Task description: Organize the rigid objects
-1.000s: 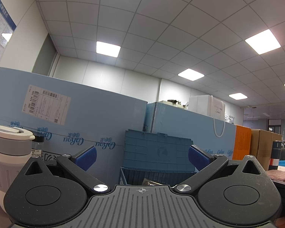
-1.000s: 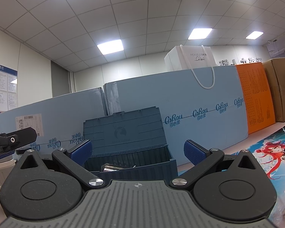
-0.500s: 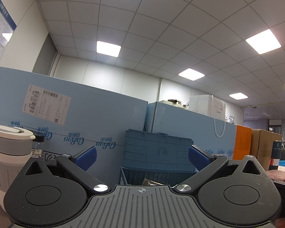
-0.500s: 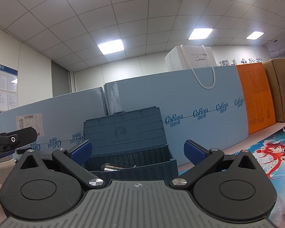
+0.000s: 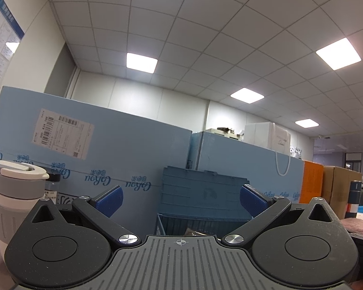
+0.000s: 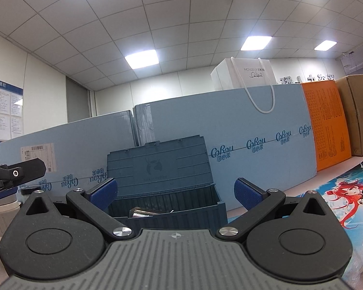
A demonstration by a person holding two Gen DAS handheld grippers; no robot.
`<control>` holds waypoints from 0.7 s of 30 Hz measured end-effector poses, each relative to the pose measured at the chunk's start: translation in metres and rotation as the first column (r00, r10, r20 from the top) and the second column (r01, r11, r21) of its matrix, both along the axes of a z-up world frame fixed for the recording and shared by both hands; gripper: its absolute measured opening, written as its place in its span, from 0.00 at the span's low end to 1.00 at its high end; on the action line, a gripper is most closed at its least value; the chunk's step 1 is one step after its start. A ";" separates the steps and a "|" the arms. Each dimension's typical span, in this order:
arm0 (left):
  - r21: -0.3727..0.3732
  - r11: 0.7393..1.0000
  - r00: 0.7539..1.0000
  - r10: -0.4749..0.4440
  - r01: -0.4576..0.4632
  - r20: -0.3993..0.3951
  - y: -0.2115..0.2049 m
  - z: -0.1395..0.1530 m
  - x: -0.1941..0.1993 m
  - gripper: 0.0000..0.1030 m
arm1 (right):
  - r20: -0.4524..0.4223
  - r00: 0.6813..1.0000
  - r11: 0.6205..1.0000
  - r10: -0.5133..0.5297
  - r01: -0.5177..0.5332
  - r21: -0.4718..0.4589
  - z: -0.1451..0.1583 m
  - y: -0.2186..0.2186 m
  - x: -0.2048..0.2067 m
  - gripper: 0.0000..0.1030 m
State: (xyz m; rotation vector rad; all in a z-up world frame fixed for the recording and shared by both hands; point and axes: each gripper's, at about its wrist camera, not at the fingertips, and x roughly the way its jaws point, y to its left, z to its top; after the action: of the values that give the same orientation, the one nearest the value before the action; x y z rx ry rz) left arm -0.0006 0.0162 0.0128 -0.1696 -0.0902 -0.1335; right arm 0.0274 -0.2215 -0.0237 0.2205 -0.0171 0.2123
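Note:
A dark blue plastic crate [image 5: 203, 200] with its lid raised stands ahead of both grippers, also in the right wrist view [image 6: 167, 193]. A shiny metal object [image 6: 142, 212] lies inside it. My left gripper [image 5: 180, 197] is open and empty, level with the crate. My right gripper [image 6: 174, 192] is open and empty, in front of the crate. A white and grey lidded cup [image 5: 14, 198] stands to the left of the left gripper. Part of the left gripper [image 6: 14, 174] shows at the left of the right wrist view.
Large light blue boxes [image 6: 242, 145] form a wall behind the crate, with a white gift bag [image 6: 244, 75] on top. An orange box [image 6: 326, 125] and cardboard boxes stand at the right. An anime-print mat [image 6: 351, 193] covers the table. A dark bottle [image 5: 354, 200] stands far right.

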 end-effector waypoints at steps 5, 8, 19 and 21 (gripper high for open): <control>-0.006 1.000 1.000 0.009 -0.009 0.005 0.001 0.000 -0.001 1.00 | 0.000 1.000 1.000 0.000 0.000 0.000 0.000 0.000 0.000 1.00; -0.011 1.000 1.000 0.017 -0.017 0.006 0.002 0.001 -0.001 1.00 | 0.000 1.000 1.000 0.000 0.000 -0.001 0.000 0.000 0.000 1.00; -0.009 1.000 1.000 0.024 -0.024 0.020 0.002 0.002 -0.001 1.00 | 0.000 1.000 1.000 0.001 -0.001 -0.001 0.000 0.000 0.000 1.00; -0.007 1.000 0.999 0.029 -0.029 0.020 0.002 0.002 -0.001 1.00 | -0.001 1.000 1.000 0.001 -0.001 -0.001 0.000 0.000 0.000 1.00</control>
State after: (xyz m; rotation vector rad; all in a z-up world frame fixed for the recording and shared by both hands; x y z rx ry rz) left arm -0.0019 0.0177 0.0146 -0.1733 -0.1133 -0.1059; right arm 0.0275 -0.2212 -0.0239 0.2194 -0.0164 0.2129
